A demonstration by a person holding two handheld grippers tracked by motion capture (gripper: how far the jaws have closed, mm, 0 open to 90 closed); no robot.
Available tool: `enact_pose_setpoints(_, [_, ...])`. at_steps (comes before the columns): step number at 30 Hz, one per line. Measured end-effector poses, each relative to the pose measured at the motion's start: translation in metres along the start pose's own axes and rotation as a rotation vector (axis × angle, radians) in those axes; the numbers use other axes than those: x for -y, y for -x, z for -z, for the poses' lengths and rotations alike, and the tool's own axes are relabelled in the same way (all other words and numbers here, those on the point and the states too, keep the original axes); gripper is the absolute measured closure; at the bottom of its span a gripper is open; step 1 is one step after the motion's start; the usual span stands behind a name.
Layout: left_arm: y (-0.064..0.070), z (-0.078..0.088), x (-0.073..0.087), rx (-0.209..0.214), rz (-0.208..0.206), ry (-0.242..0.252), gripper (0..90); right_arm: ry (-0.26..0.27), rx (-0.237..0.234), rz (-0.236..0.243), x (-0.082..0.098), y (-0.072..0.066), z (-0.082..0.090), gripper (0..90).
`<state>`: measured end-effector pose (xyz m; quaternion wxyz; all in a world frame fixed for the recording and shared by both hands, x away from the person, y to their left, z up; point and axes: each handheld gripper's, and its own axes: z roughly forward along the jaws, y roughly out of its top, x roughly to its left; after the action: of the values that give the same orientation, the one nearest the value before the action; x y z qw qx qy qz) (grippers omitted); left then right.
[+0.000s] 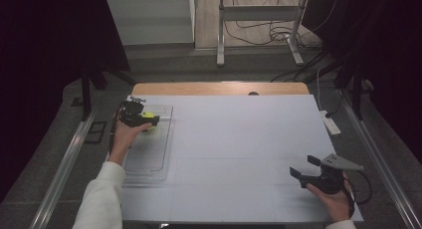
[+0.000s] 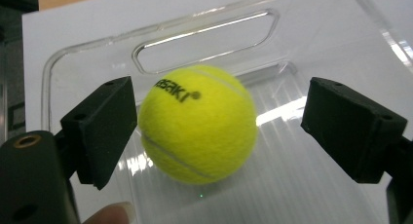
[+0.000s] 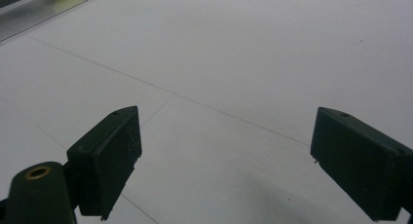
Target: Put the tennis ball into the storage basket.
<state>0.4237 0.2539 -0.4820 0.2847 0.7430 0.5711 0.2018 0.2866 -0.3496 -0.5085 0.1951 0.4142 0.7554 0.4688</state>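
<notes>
Black two-jaw grippers [image 1: 304, 167], a grey three-cornered plate, white sleeves [image 1: 102, 196].

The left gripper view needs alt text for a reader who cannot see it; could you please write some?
A yellow tennis ball sits in a clear plastic tray between the open black jaws of the left gripper, a clear gap on its right side. The tray rests on a white table.

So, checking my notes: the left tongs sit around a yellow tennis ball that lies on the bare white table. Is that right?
Not quite. The tennis ball lies in the clear plastic tray, not on the bare table, as the left gripper view shows. The left tongs do sit around it.
</notes>
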Motion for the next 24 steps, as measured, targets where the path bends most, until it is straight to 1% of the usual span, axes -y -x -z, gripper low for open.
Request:
enact_pose_setpoints(4, [0.002, 0.008, 0.001, 0.029, 0.005, 0.035, 13.8, 0.003, -0.003, -0.002, 0.0, 0.001, 0.0, 11.6])
enact_pose_setpoints(5, [0.002, 0.008, 0.001, 0.029, 0.005, 0.035, 13.9, 0.003, -0.003, -0.002, 0.0, 0.001, 0.0, 11.6])
enact_pose_setpoints(6, [0.003, 0.012, 0.001, 0.044, 0.003, 0.05, 13.9, 0.003, -0.003, -0.002, 0.0, 0.001, 0.0, 11.6])
enact_pose_setpoints(9, [0.006, 0.021, 0.003, 0.067, -0.01, 0.081, 13.9, 0.001, -0.008, -0.001, 0.0, 0.001, -0.002, 11.6])
enact_pose_setpoints(10, [0.006, 0.021, 0.003, 0.067, -0.01, 0.081, 13.9, 0.001, -0.008, -0.001, 0.0, 0.001, -0.002, 11.6])
enact_pose_setpoints(13, [0.009, 0.027, 0.004, 0.1, -0.017, 0.105, 13.8, 0.002, -0.003, 0.002, -0.001, 0.002, -0.003, 11.8])
enact_pose_setpoints(15, [0.01, 0.03, 0.004, 0.106, -0.02, 0.114, 13.2, 0.002, -0.003, 0.002, -0.001, 0.002, -0.003, 11.8])
enact_pose_setpoints(16, [0.012, 0.034, 0.005, 0.125, -0.024, 0.131, 13.1, 0.003, -0.007, -0.002, -0.001, 0.003, -0.003, 11.8])
enact_pose_setpoints(18, [0.013, 0.037, 0.007, 0.142, -0.023, 0.141, 12.7, 0.003, -0.008, -0.006, -0.001, 0.003, -0.003, 11.8])
enact_pose_setpoints(21, [0.016, 0.04, 0.009, 0.153, -0.026, 0.152, 12.5, 0.002, -0.006, -0.006, -0.001, 0.003, -0.004, 11.8])
enact_pose_setpoints(24, [0.019, 0.046, 0.012, 0.179, -0.035, 0.169, 12.0, 0.003, -0.008, -0.012, 0.0, 0.004, -0.003, 11.8])
